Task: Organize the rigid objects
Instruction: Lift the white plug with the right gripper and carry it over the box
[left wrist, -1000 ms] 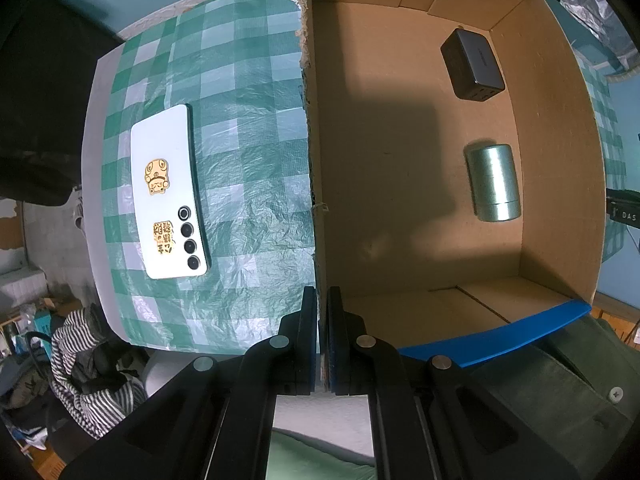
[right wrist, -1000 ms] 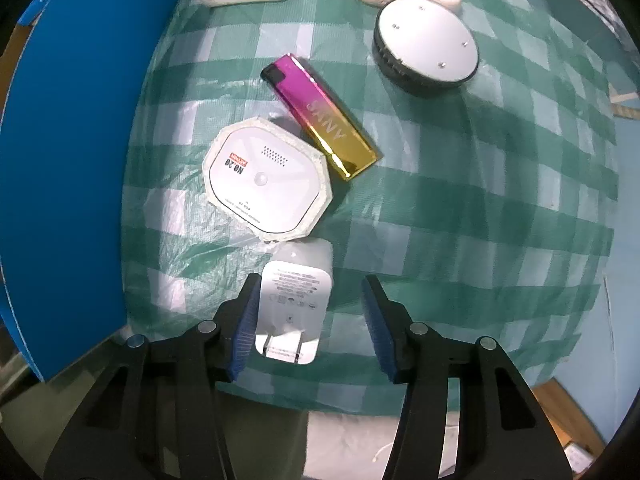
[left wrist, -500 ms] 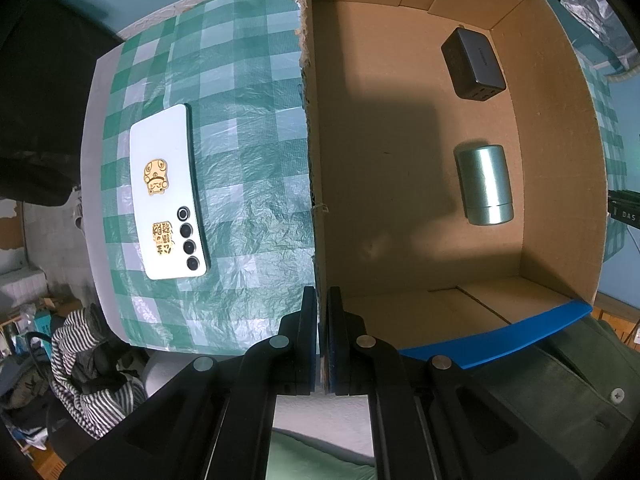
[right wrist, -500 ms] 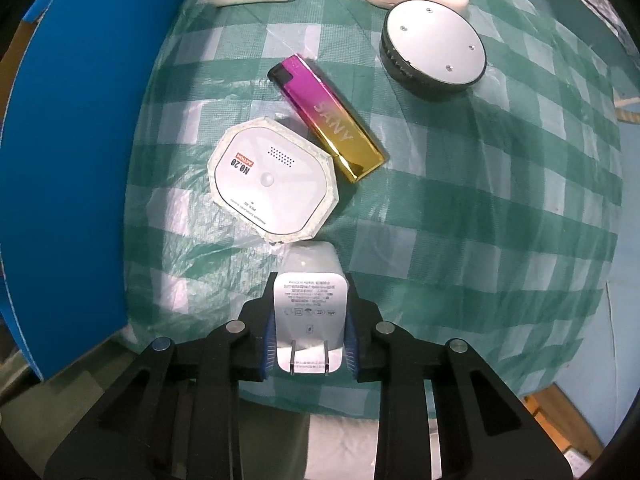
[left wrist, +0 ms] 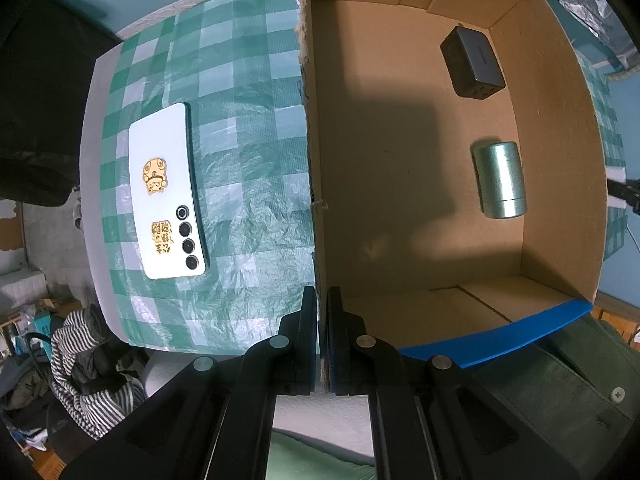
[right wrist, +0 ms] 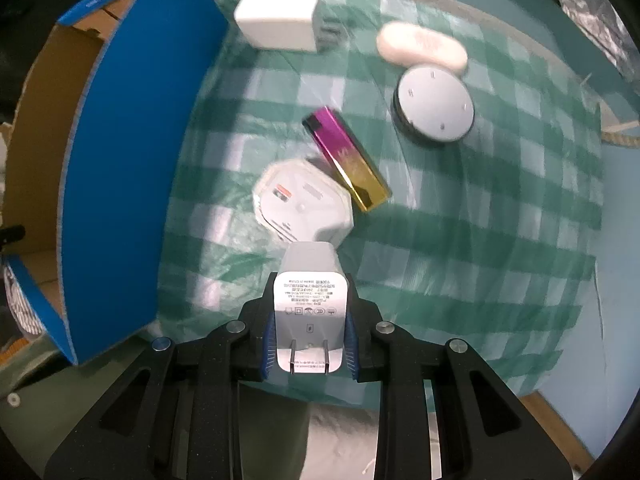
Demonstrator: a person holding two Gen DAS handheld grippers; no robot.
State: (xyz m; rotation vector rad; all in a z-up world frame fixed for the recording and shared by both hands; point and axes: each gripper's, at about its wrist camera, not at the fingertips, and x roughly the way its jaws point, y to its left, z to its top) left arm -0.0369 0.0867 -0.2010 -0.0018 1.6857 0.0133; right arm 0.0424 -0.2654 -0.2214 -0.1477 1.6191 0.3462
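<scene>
So the right gripper (right wrist: 309,334) has its blue pads clamped tight on the sides of the white plug charger (right wrist: 308,304), prongs facing the camera at the bottom centre of the right wrist view, and it looks clear of the checked cloth (right wrist: 460,240). The cardboard box (right wrist: 132,152) fills the left side of that frame, so my guess is the charger goes up and over that blue wall. I'd get well above the rim before swinging left, and keep it level so it doesn't slip. The left gripper (left wrist: 322,320) is fully closed, pinching the box's edge (left wrist: 310,160) at bottom centre of its view. Inside the box, the black adapter (left wrist: 472,64) and metal cylinder (left wrist: 500,180) sit at the right, so aim for the bare floor to their left.
</scene>
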